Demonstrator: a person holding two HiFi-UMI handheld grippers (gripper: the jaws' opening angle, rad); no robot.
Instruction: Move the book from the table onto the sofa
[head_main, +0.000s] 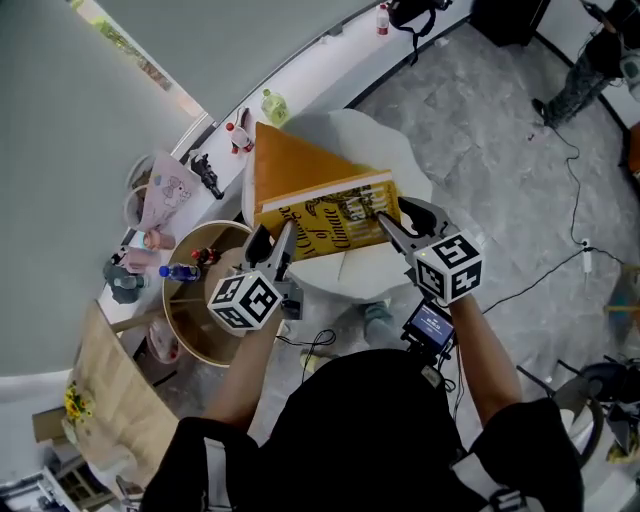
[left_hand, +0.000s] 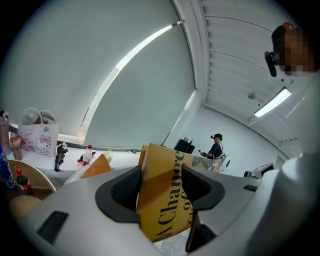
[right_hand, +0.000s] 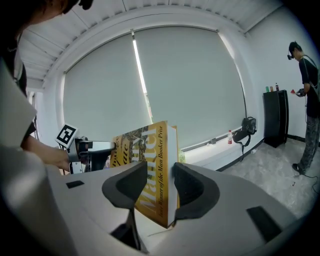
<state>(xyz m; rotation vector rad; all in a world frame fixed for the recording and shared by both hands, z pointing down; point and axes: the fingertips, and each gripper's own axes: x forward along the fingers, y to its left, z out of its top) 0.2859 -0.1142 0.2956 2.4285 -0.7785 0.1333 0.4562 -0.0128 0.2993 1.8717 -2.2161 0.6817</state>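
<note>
The yellow hardback book (head_main: 325, 222) is held in the air, front cover up, between both grippers. My left gripper (head_main: 272, 243) grips its near left corner, and the cover (left_hand: 162, 200) fills the gap between the dark pads. My right gripper (head_main: 400, 218) is shut on the right end, with the page block and cover (right_hand: 150, 170) clamped between its pads. Under and beyond the book lies a white sofa (head_main: 405, 150) with an orange cushion (head_main: 295, 165) on it.
A round wooden table (head_main: 190, 315) with a blue bottle (head_main: 180, 271) stands at the left. The window ledge beyond holds a pink bag (head_main: 165, 190) and small bottles (head_main: 238, 135). Cables (head_main: 560, 270) run across the grey floor on the right. Another person (right_hand: 307, 100) stands far off.
</note>
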